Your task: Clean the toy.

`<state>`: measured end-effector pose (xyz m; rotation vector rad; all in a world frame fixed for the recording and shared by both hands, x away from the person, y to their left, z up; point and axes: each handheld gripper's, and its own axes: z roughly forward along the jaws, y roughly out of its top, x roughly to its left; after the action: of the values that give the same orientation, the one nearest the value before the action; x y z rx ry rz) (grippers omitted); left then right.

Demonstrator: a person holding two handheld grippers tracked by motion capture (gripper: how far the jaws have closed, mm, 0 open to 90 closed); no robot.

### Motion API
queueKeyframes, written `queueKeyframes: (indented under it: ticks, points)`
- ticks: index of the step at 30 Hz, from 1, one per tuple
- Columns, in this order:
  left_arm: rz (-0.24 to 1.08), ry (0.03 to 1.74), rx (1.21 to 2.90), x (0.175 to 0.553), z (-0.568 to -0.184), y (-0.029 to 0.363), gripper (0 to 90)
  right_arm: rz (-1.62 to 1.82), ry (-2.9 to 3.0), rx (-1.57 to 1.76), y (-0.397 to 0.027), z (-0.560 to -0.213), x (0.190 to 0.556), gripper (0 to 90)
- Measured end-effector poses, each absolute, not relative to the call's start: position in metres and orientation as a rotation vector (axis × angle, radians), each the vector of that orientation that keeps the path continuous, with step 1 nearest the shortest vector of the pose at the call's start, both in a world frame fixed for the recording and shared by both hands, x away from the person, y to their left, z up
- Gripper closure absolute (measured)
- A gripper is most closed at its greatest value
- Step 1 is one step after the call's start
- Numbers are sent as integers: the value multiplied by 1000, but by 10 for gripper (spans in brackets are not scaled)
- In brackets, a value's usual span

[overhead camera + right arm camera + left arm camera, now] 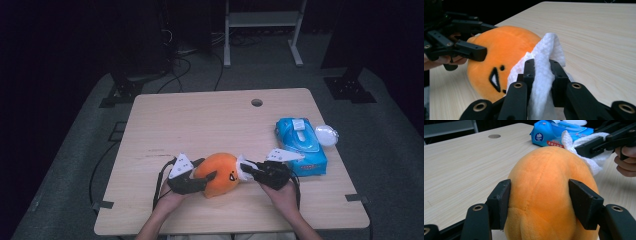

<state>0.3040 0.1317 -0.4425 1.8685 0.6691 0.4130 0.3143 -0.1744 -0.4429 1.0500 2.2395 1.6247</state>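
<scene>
A light wooden table (200, 125) with a round cable hole (257, 102) near its far edge extends beyond both tools. A blue plastic pack of wet wipes (301, 145) lies just beyond the right-hand tool, and a small white round lid-like object (327, 135) touches the pack's far right side. Beyond the table, far from both tools, a white metal frame (262, 30) stands on grey floor (390, 130).

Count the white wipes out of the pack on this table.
1. The white wipe is pinched in the right tool, pressed against the orange plush toy. More may sit hidden inside the blue wipe pack.
</scene>
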Motion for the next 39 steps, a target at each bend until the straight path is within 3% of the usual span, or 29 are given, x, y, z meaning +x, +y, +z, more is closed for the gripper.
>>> queueKeyframes:
  ticks: [23, 27, 28, 29, 30, 33, 34, 35, 36, 37, 39]
  points:
    - [459, 475, 1920, 279, -435, 100, 361, 1628, 2228, 950, -168, -421, 309, 767]
    - [413, 529, 1898, 283, -430, 103, 270, 1621, 2246, 978, -171, -429, 311, 768]
    - [394, 572, 1889, 285, -429, 104, 231, 1618, 2252, 985, -172, -430, 312, 768]
    - [369, 676, 1904, 290, -429, 103, 138, 1611, 2252, 991, -173, -431, 312, 768]
    - [333, 716, 1907, 292, -432, 103, 126, 1614, 2253, 996, -173, -430, 311, 768]
    - [317, 720, 1915, 293, -437, 101, 152, 1614, 2253, 989, -172, -430, 311, 768]
    - [382, 672, 1939, 291, -434, 100, 274, 1624, 2250, 997, -171, -428, 311, 768]
    - [382, 672, 1939, 291, -434, 100, 332, 1635, 2241, 996, -172, -427, 311, 768]
    - [483, 593, 1933, 286, -431, 98, 374, 1651, 2226, 999, -173, -426, 311, 768]
    - [483, 593, 1933, 286, -431, 98, 407, 1666, 2210, 996, -173, -425, 310, 769]
    - [651, 477, 1948, 280, -430, 90, 426, 1667, 2190, 956, -172, -421, 307, 769]
